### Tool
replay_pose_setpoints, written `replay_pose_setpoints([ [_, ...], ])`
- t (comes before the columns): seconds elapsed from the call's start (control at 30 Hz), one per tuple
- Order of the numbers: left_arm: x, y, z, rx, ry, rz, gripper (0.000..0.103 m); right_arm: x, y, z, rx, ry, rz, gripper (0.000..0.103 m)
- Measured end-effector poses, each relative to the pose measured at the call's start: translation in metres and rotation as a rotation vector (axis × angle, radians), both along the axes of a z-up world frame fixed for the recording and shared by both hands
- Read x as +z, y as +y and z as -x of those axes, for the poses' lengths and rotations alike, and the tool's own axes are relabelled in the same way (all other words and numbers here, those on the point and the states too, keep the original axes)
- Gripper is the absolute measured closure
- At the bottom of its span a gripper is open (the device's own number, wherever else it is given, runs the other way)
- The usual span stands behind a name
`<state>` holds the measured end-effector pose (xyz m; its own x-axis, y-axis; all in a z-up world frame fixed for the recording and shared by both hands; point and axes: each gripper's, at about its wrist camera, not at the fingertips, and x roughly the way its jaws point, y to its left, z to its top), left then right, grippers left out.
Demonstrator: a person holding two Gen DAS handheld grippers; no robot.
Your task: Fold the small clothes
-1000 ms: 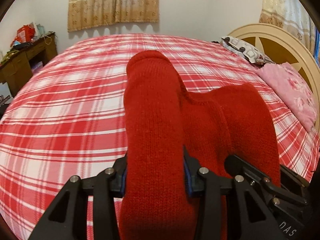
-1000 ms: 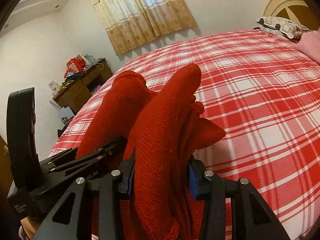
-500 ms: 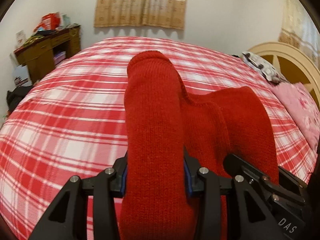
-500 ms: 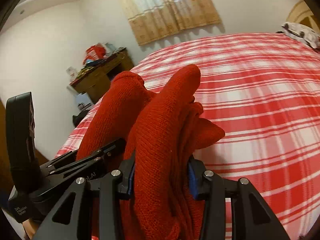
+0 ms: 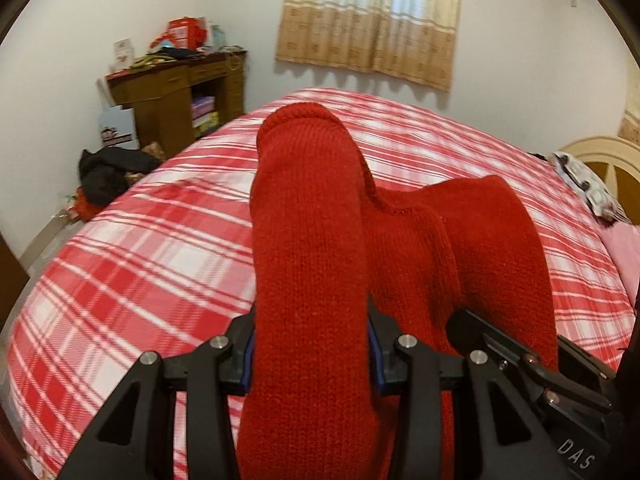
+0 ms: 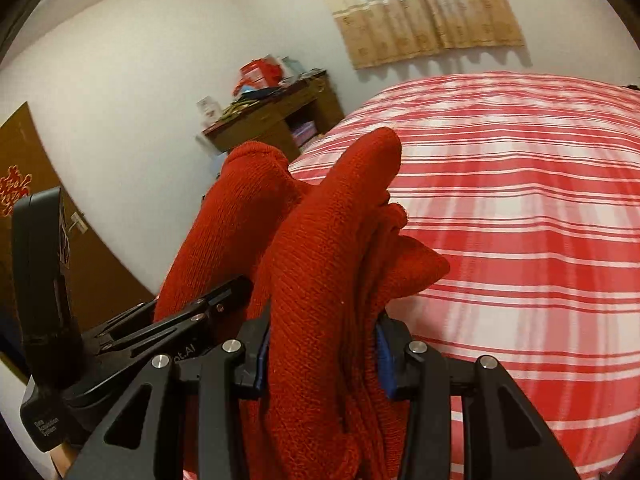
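Left wrist: plaid bed [image 5: 160, 248], wooden desk [image 5: 176, 96], curtain [image 5: 372, 20]

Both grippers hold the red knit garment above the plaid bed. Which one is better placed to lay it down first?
Probably right: the right gripper faces open plaid bed, while the left gripper, also clamping the red garment, sits nearer the bed's edge.

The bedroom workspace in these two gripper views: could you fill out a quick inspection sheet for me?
Surface: bed with red-and-white plaid cover, otherwise bare where visible.
Job's things: red knitted garment, bunched and raised above the bed, held by both grippers.
Clutter: brown wooden desk piled with red boxes and papers; dark clothes heap on the floor.
Grippers: left gripper shut on the garment; right gripper shut on its folded layers.
Cables: nothing seen.
Surroundings: beige patterned curtain, white walls, cream headboard, brown door.
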<state>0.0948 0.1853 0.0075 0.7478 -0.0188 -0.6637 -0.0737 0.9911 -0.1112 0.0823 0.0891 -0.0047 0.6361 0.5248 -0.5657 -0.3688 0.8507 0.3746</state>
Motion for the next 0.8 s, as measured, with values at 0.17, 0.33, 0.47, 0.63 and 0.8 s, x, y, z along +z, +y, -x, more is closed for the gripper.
replay_pose_setpoints([
  [0.17,0.000,0.042,0.000,0.068,-0.007,-0.003,0.060,-0.003,0.041,-0.012,0.065,-0.001,-0.013,0.061],
  [0.33,0.002,0.083,-0.009,0.144,-0.016,-0.021,0.060,-0.008,0.087,-0.027,0.124,-0.021,-0.046,0.061],
  [0.47,0.003,0.108,-0.018,0.193,-0.021,-0.052,0.060,-0.018,0.120,-0.047,0.158,-0.022,-0.089,0.061],
  [0.63,-0.007,0.133,-0.034,0.248,-0.023,-0.110,0.060,-0.038,0.147,-0.077,0.190,-0.035,-0.094,0.061],
  [0.8,-0.035,0.149,-0.056,0.281,0.010,-0.110,0.060,-0.075,0.173,-0.113,0.196,0.028,-0.016,0.061],
])
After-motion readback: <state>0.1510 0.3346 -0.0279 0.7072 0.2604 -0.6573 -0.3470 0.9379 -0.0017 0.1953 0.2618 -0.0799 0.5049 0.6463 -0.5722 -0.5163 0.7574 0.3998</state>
